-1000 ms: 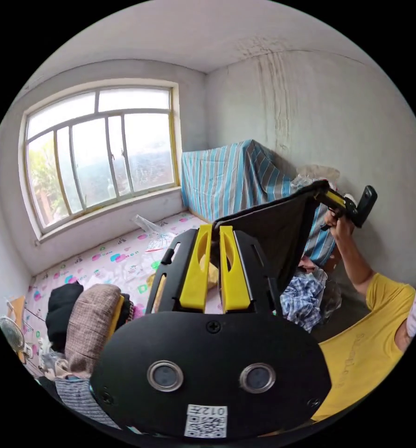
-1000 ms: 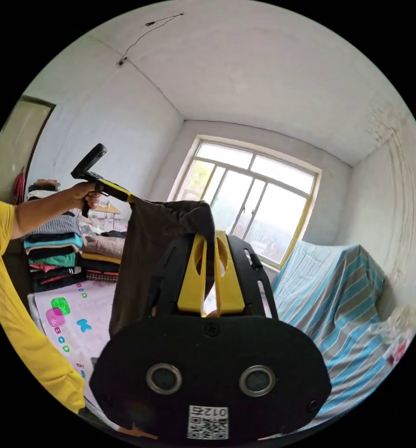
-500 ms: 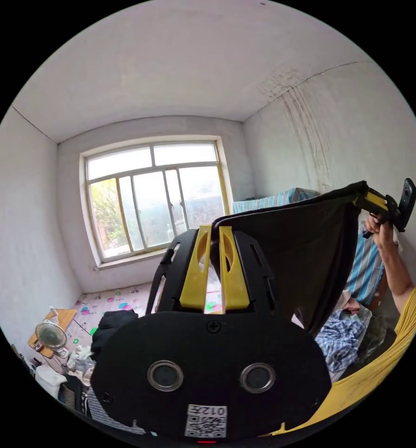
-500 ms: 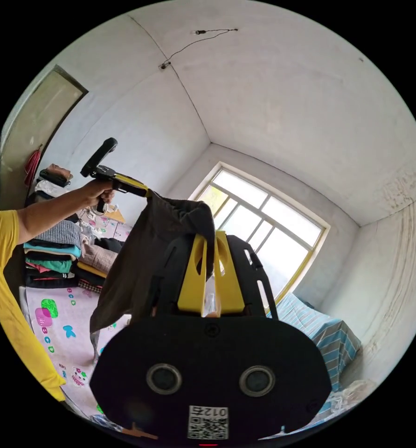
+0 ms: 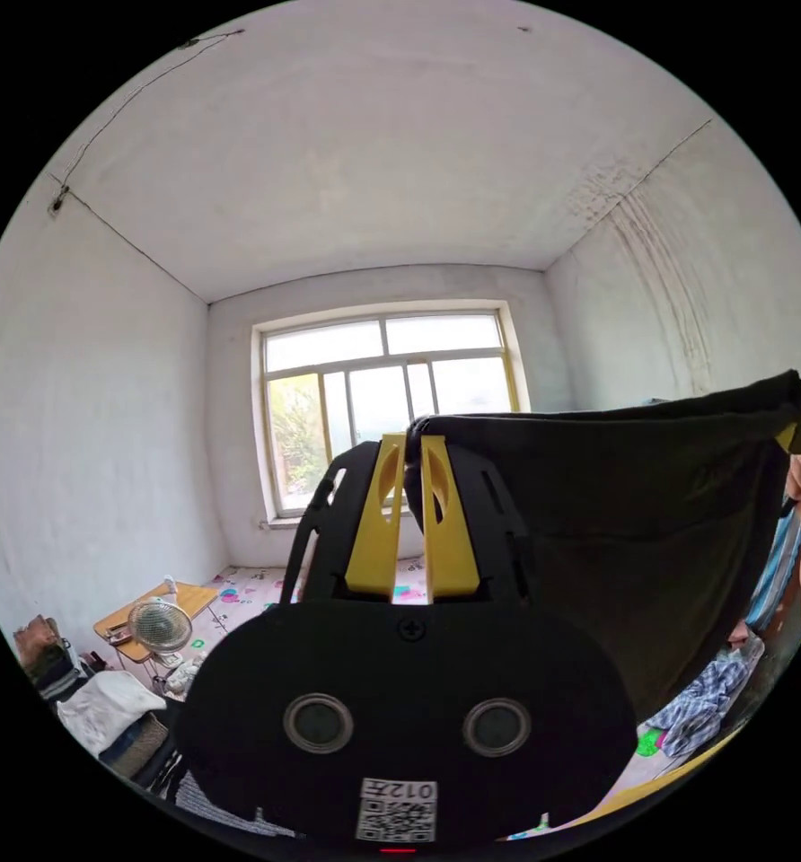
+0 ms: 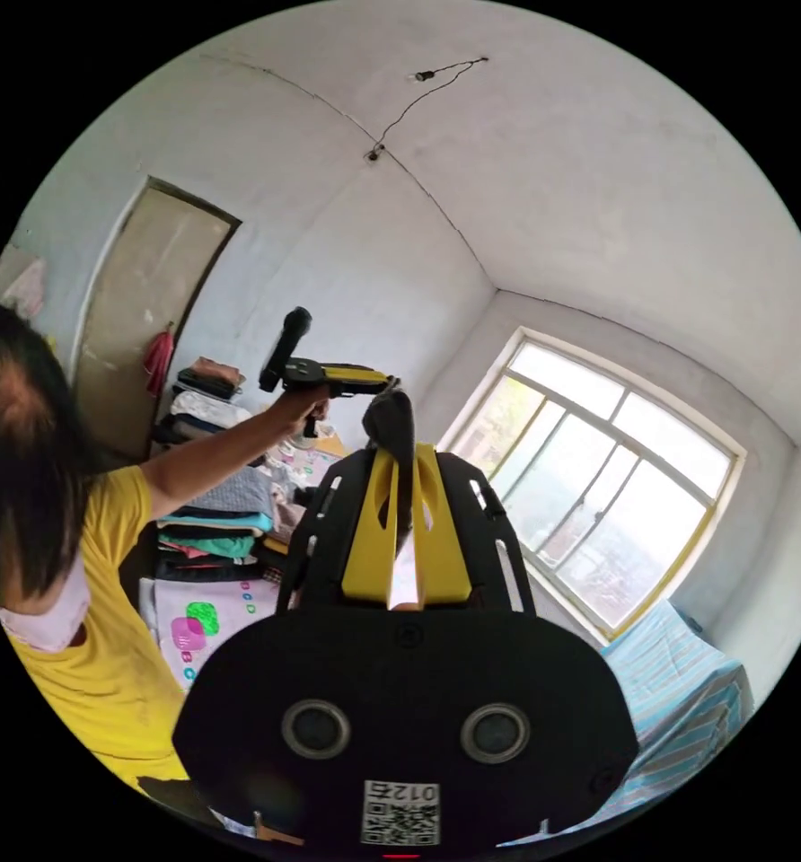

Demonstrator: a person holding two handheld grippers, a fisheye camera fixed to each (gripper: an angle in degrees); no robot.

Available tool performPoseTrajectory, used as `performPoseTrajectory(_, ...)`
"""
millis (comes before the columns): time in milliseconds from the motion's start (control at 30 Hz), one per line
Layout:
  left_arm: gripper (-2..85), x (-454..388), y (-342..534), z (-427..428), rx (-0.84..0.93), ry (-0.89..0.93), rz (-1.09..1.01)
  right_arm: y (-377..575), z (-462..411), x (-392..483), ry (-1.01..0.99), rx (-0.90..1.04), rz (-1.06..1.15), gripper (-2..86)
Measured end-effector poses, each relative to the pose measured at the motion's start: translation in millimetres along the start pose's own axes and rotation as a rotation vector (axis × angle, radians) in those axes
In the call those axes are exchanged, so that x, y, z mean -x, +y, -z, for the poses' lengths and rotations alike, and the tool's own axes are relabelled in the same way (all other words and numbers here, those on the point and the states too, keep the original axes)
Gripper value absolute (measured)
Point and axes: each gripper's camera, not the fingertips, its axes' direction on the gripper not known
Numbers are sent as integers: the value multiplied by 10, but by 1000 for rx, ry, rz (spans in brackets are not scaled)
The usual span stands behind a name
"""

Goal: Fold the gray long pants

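stretching dark, soft pants taut

Pants: dark gray, unpatterned. Both grippers, left gripper and right gripper: yellow jaws on black bodies. Person's shirt: yellow; floor mat: white with pink and green shapes; cover: blue-and-white stripes.

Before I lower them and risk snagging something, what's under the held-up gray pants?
Under the gray pants a crumpled blue checked garment lies on the patterned mat. The hanging cloth hides whatever lies behind it.
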Motion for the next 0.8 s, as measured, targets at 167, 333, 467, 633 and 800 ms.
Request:
performPoseTrajectory(167, 14, 569, 26, 234, -35, -96, 41, -21, -23, -53, -233, -83, -80, 27)
performPoseTrajectory(333, 12, 979, -65, 133, -37, -143, 72, 150, -10, -307, -382, -147, -184, 33)
performPoseTrajectory(467, 11, 1060, -234, -350, -11, -162, 49, 540, 70, -748, -446, -183, -298, 35)
performPoseTrajectory(633, 10, 782, -389, -1359, 39, -107, -28, 1331, 322, -1402, -411, -206, -410, 35)
performPoseTrajectory(800, 9, 82, -164, -2884, 172, 41, -163, 2649, 587, -2199, -313, -174, -546, 34)
